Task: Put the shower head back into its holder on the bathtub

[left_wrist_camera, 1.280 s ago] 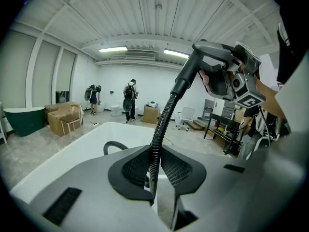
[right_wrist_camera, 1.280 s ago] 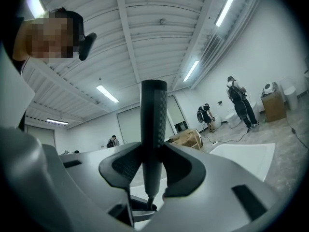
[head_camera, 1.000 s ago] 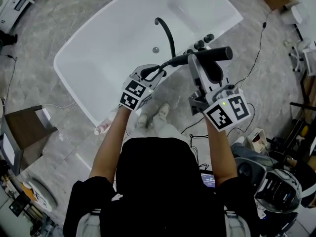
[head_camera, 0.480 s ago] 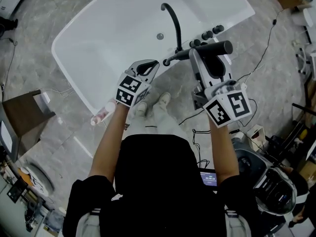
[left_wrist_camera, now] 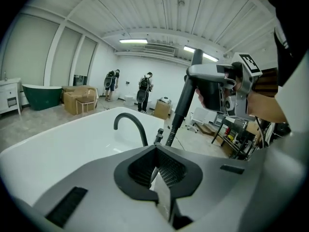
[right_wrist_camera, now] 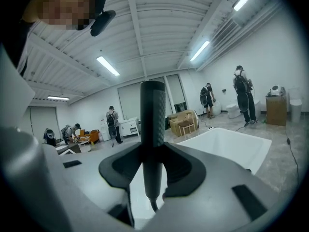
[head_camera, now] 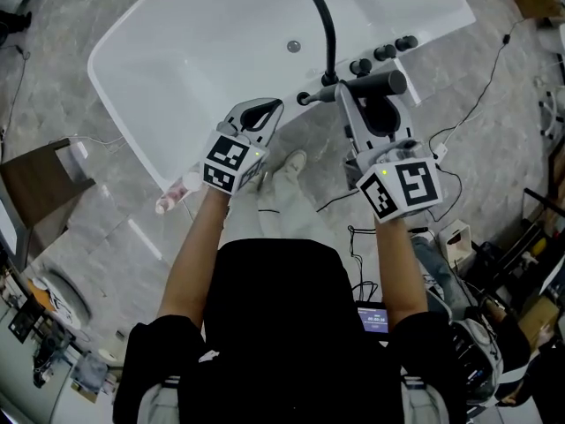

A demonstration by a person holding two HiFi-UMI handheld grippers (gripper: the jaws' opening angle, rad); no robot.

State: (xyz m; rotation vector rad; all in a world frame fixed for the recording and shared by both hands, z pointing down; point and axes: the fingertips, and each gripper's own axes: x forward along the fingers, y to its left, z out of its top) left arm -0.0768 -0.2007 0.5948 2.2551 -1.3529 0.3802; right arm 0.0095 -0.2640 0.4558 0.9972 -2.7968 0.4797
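Observation:
The black shower head (head_camera: 388, 83) lies crosswise in my right gripper (head_camera: 371, 95), which is shut on its handle. Its lower end sits just beside the base of the black faucet spout (head_camera: 328, 34) on the rim of the white bathtub (head_camera: 119, 78). In the right gripper view the handle (right_wrist_camera: 153, 115) stands upright between the jaws of the right gripper (right_wrist_camera: 153, 153). My left gripper (head_camera: 265, 111) hovers left of the handle's end with its jaws shut and nothing clearly between them. Its own view shows the shut left gripper (left_wrist_camera: 157, 170) and the shower head (left_wrist_camera: 181, 110) slanting beyond it. I cannot pick out the holder.
Black knobs (head_camera: 384, 53) line the tub rim right of the spout. A pink bottle (head_camera: 172, 197) lies by the tub's near corner and a brown cabinet (head_camera: 35, 193) stands to the left. Cables (head_camera: 477, 104) and gear clutter the floor at right. Several people stand far across the room.
Both grippers have sunk toward the tub rim, bringing the handle's end up beside the faucet base. The left jaws, open round the handle's end a second ago, have shut.

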